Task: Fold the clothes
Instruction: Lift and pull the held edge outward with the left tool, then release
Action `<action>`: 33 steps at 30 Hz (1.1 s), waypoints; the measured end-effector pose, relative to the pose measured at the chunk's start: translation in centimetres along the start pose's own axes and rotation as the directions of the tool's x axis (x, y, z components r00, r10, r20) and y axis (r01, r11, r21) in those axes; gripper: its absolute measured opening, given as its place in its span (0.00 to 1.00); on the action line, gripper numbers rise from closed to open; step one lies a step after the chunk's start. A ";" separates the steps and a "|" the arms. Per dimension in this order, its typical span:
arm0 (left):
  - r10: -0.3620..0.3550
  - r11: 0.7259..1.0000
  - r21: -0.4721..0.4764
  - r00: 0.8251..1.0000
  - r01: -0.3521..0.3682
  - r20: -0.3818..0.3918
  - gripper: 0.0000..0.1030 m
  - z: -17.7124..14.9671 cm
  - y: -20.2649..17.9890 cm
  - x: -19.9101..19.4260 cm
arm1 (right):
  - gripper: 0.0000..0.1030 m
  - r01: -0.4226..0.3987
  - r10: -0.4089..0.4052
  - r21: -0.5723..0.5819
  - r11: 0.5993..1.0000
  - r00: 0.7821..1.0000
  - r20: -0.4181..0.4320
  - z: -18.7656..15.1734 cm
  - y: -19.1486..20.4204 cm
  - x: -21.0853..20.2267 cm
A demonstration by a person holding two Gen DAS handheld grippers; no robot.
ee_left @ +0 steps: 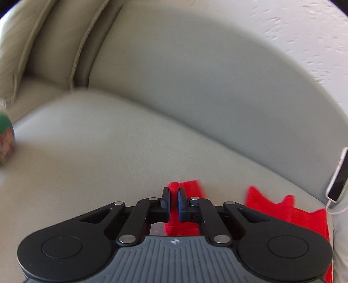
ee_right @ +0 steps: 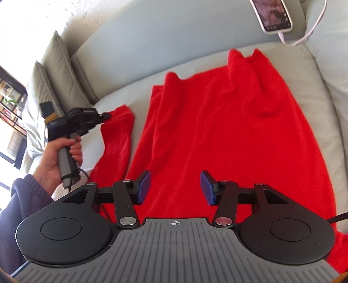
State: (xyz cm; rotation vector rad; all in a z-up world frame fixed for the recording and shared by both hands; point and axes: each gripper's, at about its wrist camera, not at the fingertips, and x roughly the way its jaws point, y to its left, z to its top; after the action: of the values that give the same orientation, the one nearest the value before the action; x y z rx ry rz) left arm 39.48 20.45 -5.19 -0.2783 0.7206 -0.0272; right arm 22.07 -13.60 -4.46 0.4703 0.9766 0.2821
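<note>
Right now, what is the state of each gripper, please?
Left gripper: closed on the red garment's sleeve.
Right gripper: open, holding nothing, above the garment.

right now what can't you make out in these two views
- Red garment: the near hem is hidden behind the right tongs, right wrist view.
- Green and red object: cut off by the left edge and blurred, left wrist view; unidentifiable.
- Phone: cut off by the top edge, its screen too small to read.
- Left tongs: how much sleeve they pinch is hidden by their own fingers.
</note>
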 end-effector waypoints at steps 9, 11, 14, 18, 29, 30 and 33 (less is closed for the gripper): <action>-0.119 0.979 0.200 0.923 0.047 0.365 0.04 5.5 -3.6 -22.4 | 0.51 -0.089 0.095 -0.047 0.995 0.985 0.147 -1.5 4.2 -9.1; -0.125 0.980 0.193 0.888 0.042 0.442 0.05 6.1 -3.5 -27.5 | 0.51 -0.098 0.111 -0.074 0.992 0.976 0.185 -2.1 5.5 -11.2; -0.094 0.989 0.149 0.841 0.015 0.533 0.05 6.4 -2.7 -34.3 | 0.51 -0.127 0.148 -0.102 0.987 0.961 0.235 -2.5 7.4 -13.9; -0.013 0.995 0.091 0.815 -0.049 0.580 0.05 5.8 -0.4 -40.7 | 0.51 -0.160 0.193 -0.134 0.978 0.934 0.299 -2.6 10.0 -16.8; 0.188 0.945 0.132 0.825 -0.300 0.533 0.05 2.0 10.9 -35.4 | 0.51 -0.170 0.196 -0.119 0.978 0.948 0.251 -4.2 13.2 -14.3; 0.210 0.939 0.129 0.829 -0.319 0.518 0.05 1.7 12.2 -33.8 | 0.51 -0.166 0.191 -0.124 0.978 0.952 0.239 -4.4 13.3 -13.8; 0.291 0.926 0.090 0.846 -0.366 0.447 0.07 0.9 15.1 -29.8 | 0.51 -0.145 0.170 -0.133 0.980 0.964 0.204 -4.8 13.4 -12.6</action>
State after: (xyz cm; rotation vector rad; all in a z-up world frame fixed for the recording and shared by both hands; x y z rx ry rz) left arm 16.58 38.76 10.81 0.0146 0.3146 0.2934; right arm 11.03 -6.25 9.16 0.4613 0.7085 0.4214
